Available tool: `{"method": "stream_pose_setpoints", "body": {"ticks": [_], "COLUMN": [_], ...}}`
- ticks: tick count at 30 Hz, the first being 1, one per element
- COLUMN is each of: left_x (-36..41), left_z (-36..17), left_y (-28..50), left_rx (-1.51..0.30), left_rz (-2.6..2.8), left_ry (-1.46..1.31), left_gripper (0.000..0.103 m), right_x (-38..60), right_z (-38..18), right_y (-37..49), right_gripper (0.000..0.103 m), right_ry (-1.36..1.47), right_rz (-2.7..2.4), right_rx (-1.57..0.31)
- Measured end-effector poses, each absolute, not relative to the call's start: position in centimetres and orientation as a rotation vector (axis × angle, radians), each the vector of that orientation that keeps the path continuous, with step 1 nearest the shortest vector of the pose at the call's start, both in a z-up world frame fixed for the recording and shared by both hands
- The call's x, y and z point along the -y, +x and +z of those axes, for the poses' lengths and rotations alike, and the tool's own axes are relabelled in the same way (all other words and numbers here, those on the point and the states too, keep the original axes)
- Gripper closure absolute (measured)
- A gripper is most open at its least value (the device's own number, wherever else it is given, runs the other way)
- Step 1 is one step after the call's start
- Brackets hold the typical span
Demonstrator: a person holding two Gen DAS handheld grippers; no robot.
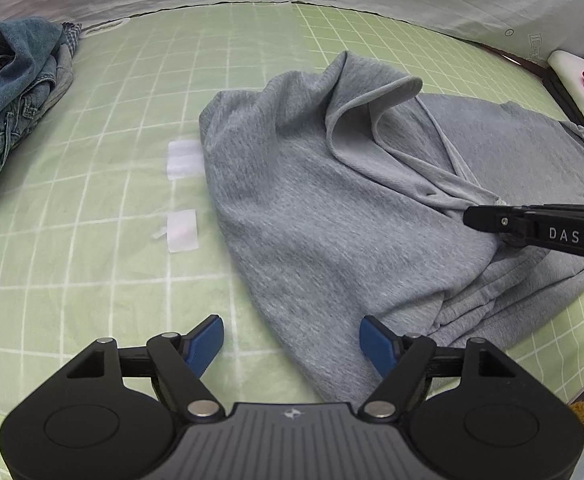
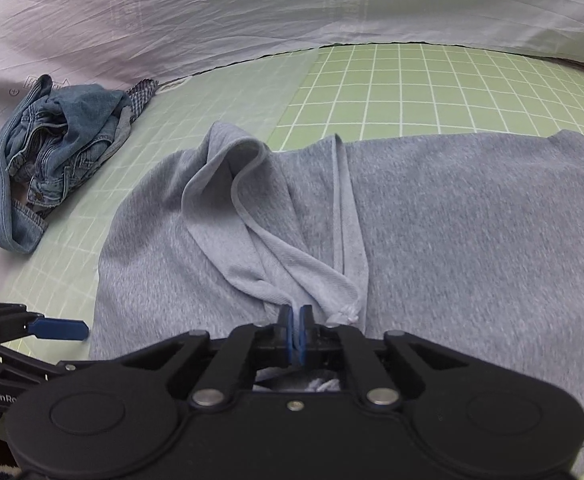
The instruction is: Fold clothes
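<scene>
Soft grey fleece hoodie (image 2: 431,220) lies rumpled on the green grid-lined mat (image 2: 411,84), hood bunched up. Right gripper (image 2: 296,334) is pinched tight on a hoodie fold; left gripper (image 1: 292,340) is spread wide over its edge, gripping nothing. Crumpled denim jeans (image 2: 52,148) sit at the mat's far left.

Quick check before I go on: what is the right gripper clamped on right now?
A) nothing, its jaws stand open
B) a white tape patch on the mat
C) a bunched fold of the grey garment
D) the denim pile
C: in the right wrist view the right gripper has its blue pads pressed together on a gathered fold of the grey garment; the denim pile lies far off.
</scene>
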State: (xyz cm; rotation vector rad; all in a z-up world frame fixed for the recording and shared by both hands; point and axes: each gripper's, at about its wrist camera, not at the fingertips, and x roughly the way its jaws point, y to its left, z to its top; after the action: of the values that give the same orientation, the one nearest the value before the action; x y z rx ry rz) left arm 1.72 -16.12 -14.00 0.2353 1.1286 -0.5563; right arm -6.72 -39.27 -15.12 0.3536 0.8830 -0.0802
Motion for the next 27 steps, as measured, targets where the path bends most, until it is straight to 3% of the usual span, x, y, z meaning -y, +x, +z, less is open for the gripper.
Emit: {"method": "stream_pose_setpoints", "body": {"ticks": [5, 13, 15, 16, 17, 19, 27], "left_x": [15.7, 16.3, 16.4, 16.4, 16.3, 16.0, 15.2], "left_z": [-14.0, -14.0, -14.0, -14.0, -13.9, -13.7, -12.5], "left_y": [1.8, 2.1, 2.1, 2.2, 2.3, 2.6, 5.4], "left_rx": [-1.129, -1.133, -1.136, -1.139, -1.141, -1.146, -1.131], "left_rz": [-0.555, -0.551, -0.547, -0.545, -0.540, -0.526, -0.457], "left_ry": [0.212, 0.231, 0.235, 0.233, 0.228, 0.204, 0.080], "left_gripper": [0.027, 0.022, 0.022, 0.022, 0.022, 0.022, 0.022], "right_x": [42.3, 43.9, 43.3, 43.1, 43.0, 42.8, 43.5], "right_z": [-13.8, -16.2, -15.5, -15.1, -14.7, -14.1, -13.9], "right_y": [-9.8, -12.0, -11.5, -11.4, -11.2, -10.5, -5.5], "right_gripper": [0.101, 0.100, 0.094, 0.087, 0.073, 0.063, 0.063], "right_ry": [0.537, 0.597, 0.524, 0.494, 0.469, 0.428, 0.474], "right_rz": [-0.210, -0.332, -0.337, -0.337, -0.332, -0.311, -0.214], "right_rx": [-0.779, -0.872, -0.870, -0.862, -0.850, -0.826, -0.801]}}
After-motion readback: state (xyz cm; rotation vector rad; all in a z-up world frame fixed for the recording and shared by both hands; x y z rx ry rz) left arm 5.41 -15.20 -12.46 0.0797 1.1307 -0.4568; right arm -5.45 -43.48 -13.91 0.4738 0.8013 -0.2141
